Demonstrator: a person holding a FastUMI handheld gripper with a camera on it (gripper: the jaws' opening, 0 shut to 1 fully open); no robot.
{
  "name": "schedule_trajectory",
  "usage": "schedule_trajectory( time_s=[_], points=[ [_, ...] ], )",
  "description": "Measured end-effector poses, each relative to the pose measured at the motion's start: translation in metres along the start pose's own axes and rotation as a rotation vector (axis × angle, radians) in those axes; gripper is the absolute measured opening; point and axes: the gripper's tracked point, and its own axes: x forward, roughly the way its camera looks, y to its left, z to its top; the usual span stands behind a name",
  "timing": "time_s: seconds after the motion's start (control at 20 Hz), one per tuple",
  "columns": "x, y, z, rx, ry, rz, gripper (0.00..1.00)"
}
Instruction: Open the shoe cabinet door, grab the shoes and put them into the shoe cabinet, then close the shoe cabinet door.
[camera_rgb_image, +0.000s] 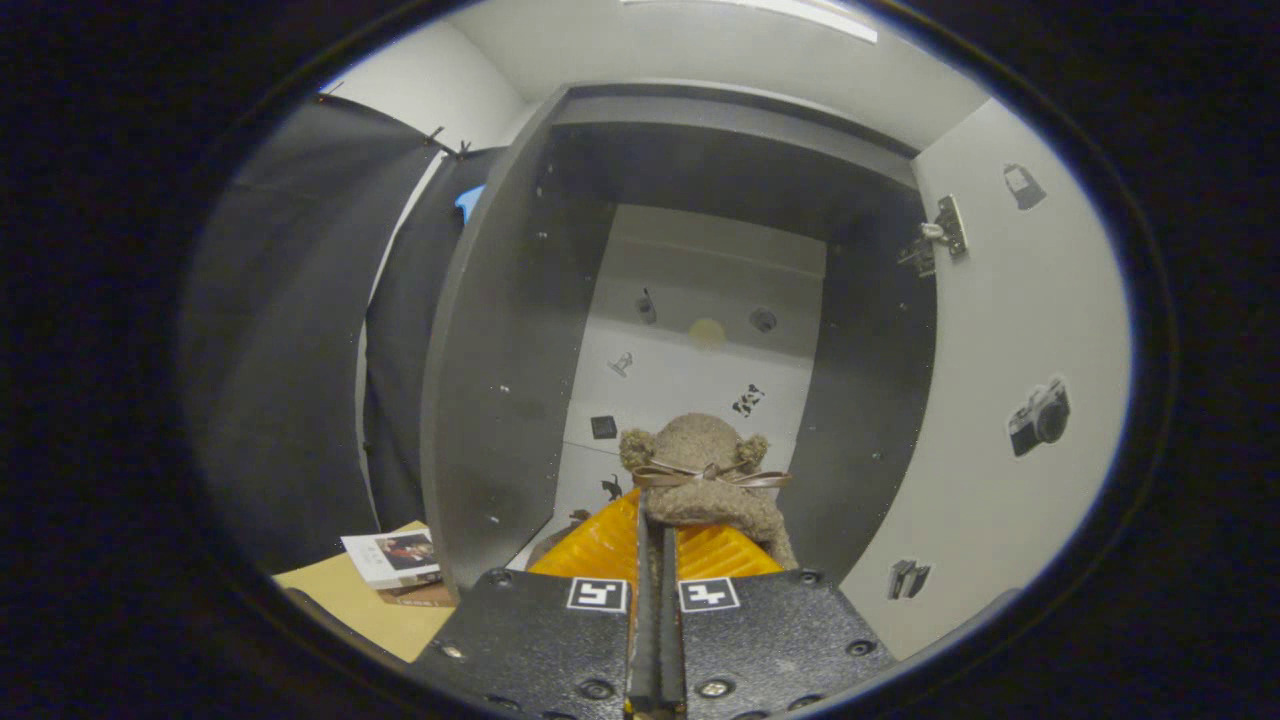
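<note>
Fingers (655, 535) pinch fuzzy brown bow-tied shoe (705, 470).

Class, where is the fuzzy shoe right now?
In the gripper view, the fuzzy shoe is pinched between the tool's fingers, held before the open shoe cabinet.

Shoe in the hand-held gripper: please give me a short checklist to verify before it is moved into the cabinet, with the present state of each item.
1. Cabinet door open: ok, it stands swung aside to the right, hinge showing.
2. Hand-held gripper shut on the fuzzy shoe: ok, the fingers are nearly together with the shoe's edge pinched between them.
3. Shoe lined up with the opening: ok, the cabinet interior lies straight beyond it.
4. Free space inside: cannot tell, the shoe hides the cabinet floor.
5. Left side panel clear of the shoe: ok, apart.
</note>
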Motion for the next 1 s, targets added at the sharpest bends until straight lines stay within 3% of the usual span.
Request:
schedule_trajectory(
  time_s=[0.5,0.85,1.0],
  points=[
    [0.123,-0.016,-0.093,0.06,0.162,-0.036,0.06],
    [0.164,-0.024,-0.146,0.109,0.241,-0.03,0.06],
    [0.175,-0.027,-0.166,0.139,0.275,-0.045,0.13]
  ],
)
